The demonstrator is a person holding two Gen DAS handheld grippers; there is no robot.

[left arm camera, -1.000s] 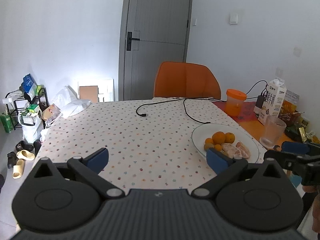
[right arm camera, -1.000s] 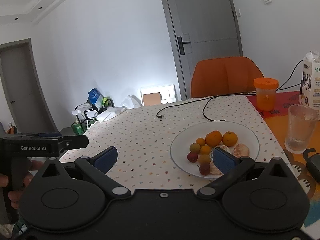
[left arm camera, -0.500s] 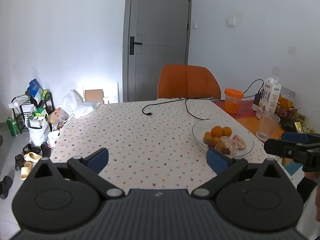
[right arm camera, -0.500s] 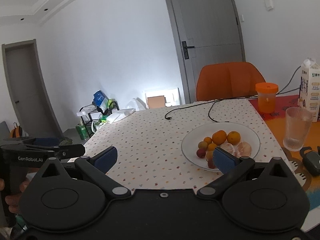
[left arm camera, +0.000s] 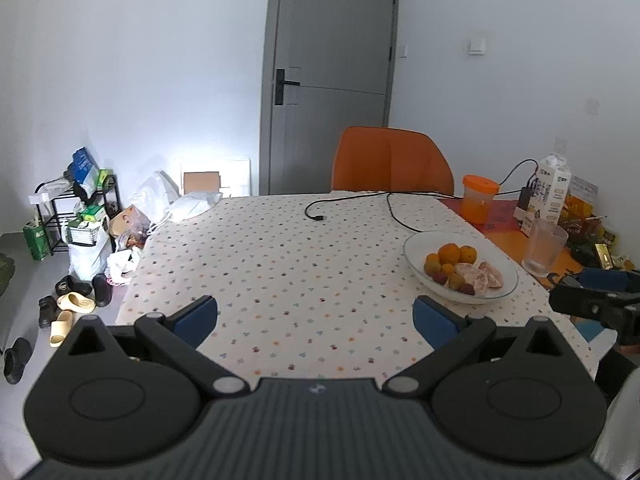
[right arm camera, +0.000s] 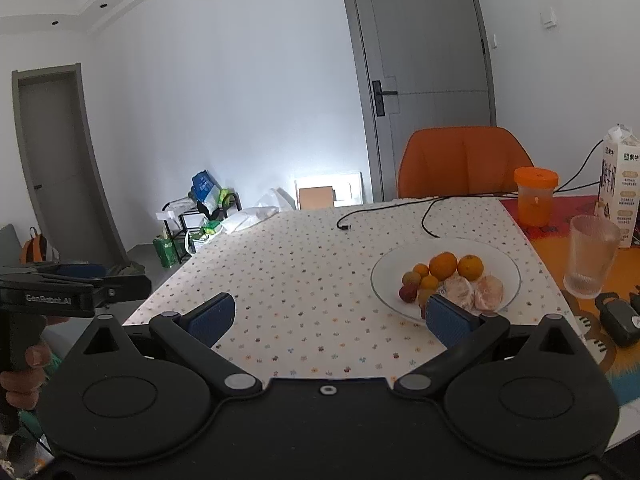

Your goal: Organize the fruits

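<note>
A white plate [left arm camera: 496, 262] [right arm camera: 508, 268] on the spotted tablecloth holds two oranges [left arm camera: 449, 253] [right arm camera: 443, 266], several small yellow and red fruits [right arm camera: 408, 293] and peeled citrus pieces [left arm camera: 478, 275] [right arm camera: 472, 292]. My left gripper [left arm camera: 316, 318] hangs open over the table's near edge, left of the plate, with nothing between its blue pads. My right gripper [right arm camera: 328, 318] is open too and empty; its right pad [right arm camera: 448, 320] overlaps the plate's near rim in the view. Each gripper shows at the side of the other's view.
A ribbed glass [right arm camera: 590, 256], an orange-lidded jar [right arm camera: 535, 196] and a milk carton [right arm camera: 620, 184] stand right of the plate. A black cable [left arm camera: 352, 206] lies across the far table. An orange chair [left arm camera: 392, 164] is behind. Shoes and bags crowd the floor at left [left arm camera: 68, 300].
Both grippers have drawn back and risen from the table, so the plate looks smaller and farther. Both stay open and empty.
</note>
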